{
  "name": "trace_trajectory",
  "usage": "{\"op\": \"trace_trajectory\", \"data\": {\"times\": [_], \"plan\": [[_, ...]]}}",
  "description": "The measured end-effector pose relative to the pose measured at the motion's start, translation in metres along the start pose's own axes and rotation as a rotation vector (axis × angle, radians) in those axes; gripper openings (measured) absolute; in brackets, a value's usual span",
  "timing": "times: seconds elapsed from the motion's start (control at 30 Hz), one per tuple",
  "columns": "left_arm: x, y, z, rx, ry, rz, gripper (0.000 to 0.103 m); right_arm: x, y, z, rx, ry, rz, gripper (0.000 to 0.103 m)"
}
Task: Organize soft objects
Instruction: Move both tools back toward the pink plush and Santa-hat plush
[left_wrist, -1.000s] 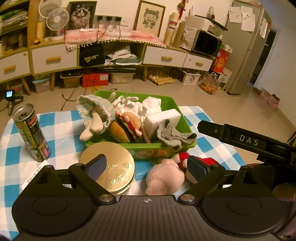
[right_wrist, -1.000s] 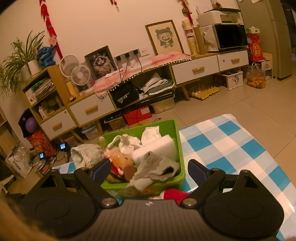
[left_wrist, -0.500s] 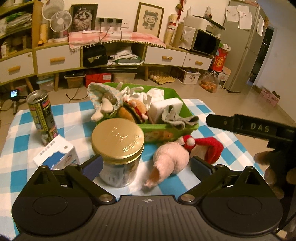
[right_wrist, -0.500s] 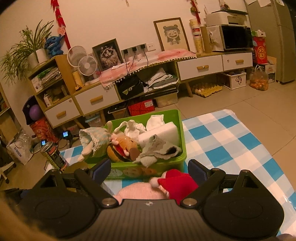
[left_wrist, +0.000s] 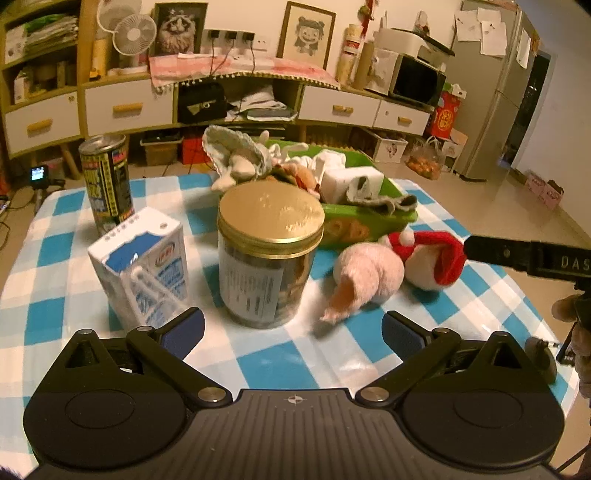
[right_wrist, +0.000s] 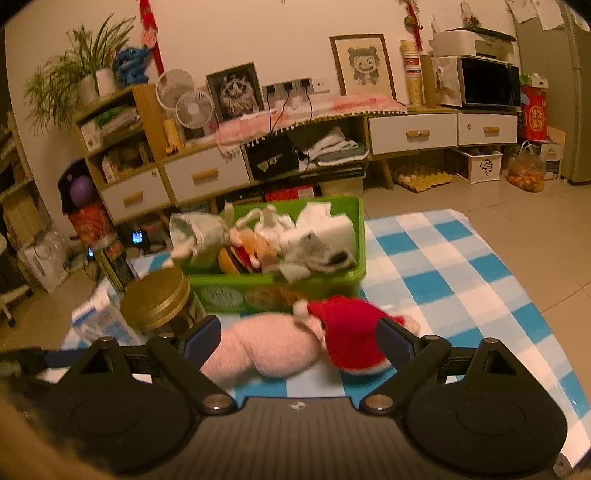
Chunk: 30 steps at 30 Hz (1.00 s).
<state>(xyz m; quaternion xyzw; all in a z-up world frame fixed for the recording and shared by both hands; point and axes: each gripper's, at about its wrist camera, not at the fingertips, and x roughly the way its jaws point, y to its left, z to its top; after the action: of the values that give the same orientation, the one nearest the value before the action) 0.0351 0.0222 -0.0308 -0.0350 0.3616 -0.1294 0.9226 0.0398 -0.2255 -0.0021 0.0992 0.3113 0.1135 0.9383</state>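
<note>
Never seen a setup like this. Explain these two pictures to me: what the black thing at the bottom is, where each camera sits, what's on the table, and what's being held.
A person holds a two-finger gripper in each hand; each picture comes from a camera on one. The left gripper, whose jaws have just been opening, and the right gripper are both open and hold nothing. On the checked tablecloth stand a gold-lidded jar, a milk carton and a can. A green bin holds soft items. A pink plush and a red Santa hat lie before it.
</note>
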Motion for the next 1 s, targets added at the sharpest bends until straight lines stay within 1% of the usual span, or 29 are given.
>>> {"op": "trace_trajectory", "data": {"times": [0.1, 0.3, 0.43, 0.57, 0.77, 1.0], "plan": [[0.002, -0.002, -0.006, 0.028, 0.001, 0.003, 0.098, 0.001, 0.002, -0.010, -0.019, 0.027, -0.009, 0.044], [0.012, -0.004, -0.018, 0.046, -0.005, -0.018, 0.098, 0.005, 0.000, -0.029, -0.095, 0.030, -0.052, 0.044], [0.020, -0.011, -0.022, 0.087, -0.015, -0.016, 0.098, 0.010, -0.005, -0.041, -0.114, 0.046, -0.067, 0.044], [0.026, -0.018, -0.024, 0.111, -0.033, -0.024, 0.098, 0.014, -0.013, -0.050, -0.111, 0.052, -0.071, 0.044], [0.037, -0.030, -0.026, 0.144, -0.058, -0.057, 0.098, 0.020, -0.025, -0.060, -0.102, 0.050, -0.086, 0.044], [0.052, -0.040, -0.021, 0.138, -0.075, -0.071, 0.096, 0.024, -0.034, -0.062, -0.090, 0.044, -0.104, 0.044]]}}
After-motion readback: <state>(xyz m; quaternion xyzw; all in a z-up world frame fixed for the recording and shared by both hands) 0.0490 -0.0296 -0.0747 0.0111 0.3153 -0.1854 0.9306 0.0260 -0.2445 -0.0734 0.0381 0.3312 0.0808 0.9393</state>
